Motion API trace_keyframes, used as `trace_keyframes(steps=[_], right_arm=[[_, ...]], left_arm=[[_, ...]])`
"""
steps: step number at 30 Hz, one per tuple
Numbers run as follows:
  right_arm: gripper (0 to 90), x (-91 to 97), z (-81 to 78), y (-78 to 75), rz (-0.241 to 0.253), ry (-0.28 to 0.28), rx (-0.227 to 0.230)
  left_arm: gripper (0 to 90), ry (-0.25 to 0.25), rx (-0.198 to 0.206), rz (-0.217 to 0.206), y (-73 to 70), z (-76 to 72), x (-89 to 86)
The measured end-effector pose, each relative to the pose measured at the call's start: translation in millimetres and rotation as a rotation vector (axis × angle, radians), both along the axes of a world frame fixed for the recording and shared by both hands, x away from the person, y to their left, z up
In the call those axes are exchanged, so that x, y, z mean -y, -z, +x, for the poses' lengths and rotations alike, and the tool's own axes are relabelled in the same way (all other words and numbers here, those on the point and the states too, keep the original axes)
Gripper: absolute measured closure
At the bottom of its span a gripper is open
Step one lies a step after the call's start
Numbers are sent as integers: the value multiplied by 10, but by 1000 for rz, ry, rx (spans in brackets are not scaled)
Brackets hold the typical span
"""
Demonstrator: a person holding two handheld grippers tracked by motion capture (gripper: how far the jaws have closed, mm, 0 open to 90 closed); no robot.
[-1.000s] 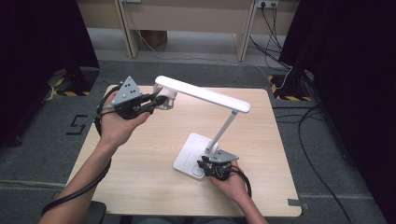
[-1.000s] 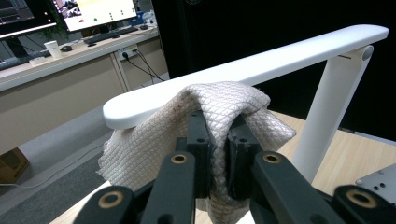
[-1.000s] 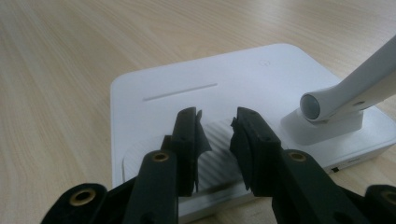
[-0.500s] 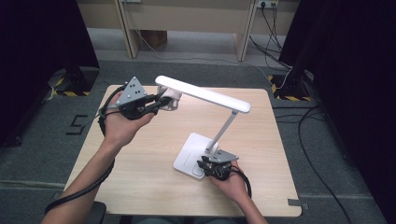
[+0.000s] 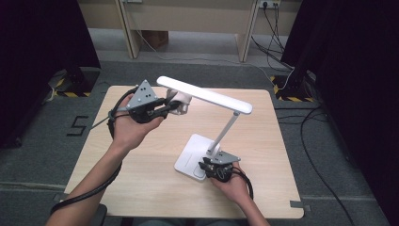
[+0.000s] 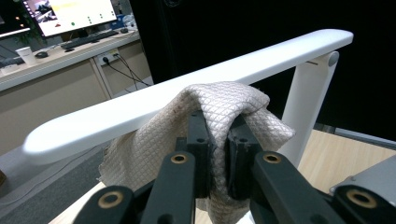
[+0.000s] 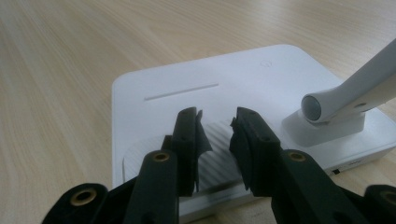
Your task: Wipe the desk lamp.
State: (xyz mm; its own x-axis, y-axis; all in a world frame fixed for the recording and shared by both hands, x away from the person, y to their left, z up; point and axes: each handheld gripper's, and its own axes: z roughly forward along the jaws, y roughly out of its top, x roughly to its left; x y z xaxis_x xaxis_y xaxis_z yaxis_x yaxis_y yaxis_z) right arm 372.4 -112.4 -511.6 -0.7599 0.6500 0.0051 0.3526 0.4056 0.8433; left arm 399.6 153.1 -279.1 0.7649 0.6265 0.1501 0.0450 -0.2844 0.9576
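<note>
A white desk lamp stands on the wooden table point(image 5: 141, 188); its long head point(image 5: 204, 94) slants over the middle. My left gripper point(image 5: 171, 104) is shut on a pale quilted cloth point(image 5: 181, 101) and holds it against the underside of the head near its left end. In the left gripper view the cloth point(image 6: 224, 100) bulges over the jaws of that gripper point(image 6: 218, 135), touching the lamp head point(image 6: 163, 98). My right gripper point(image 5: 204, 167) rests low at the lamp base point(image 5: 190, 157). In the right gripper view its jaws point(image 7: 217, 126) stand slightly apart over the base point(image 7: 210, 79) with nothing between them.
The lamp's arm point(image 7: 355, 93) rises from a hinge at the right of the base. Cables point(image 5: 324, 174) run over the grey floor to the right of the table. Desk legs point(image 5: 129, 28) stand behind the table.
My left gripper has slid the cloth a little to the right along the lamp head. The right gripper has stayed at the base.
</note>
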Motion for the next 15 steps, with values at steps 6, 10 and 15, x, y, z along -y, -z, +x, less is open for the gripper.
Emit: trace_keyframes(steps=[6, 10, 15], right_arm=[[704, 0, 0, 0, 0, 0, 0], [704, 0, 0, 0, 0, 0, 0], [705, -2, 0, 1, 1, 0, 2]], left_arm=[[818, 15, 1, 3, 5, -9, 75], [818, 20, 2, 5, 9, -14, 104], [818, 30, 2, 3, 18, -23, 154]])
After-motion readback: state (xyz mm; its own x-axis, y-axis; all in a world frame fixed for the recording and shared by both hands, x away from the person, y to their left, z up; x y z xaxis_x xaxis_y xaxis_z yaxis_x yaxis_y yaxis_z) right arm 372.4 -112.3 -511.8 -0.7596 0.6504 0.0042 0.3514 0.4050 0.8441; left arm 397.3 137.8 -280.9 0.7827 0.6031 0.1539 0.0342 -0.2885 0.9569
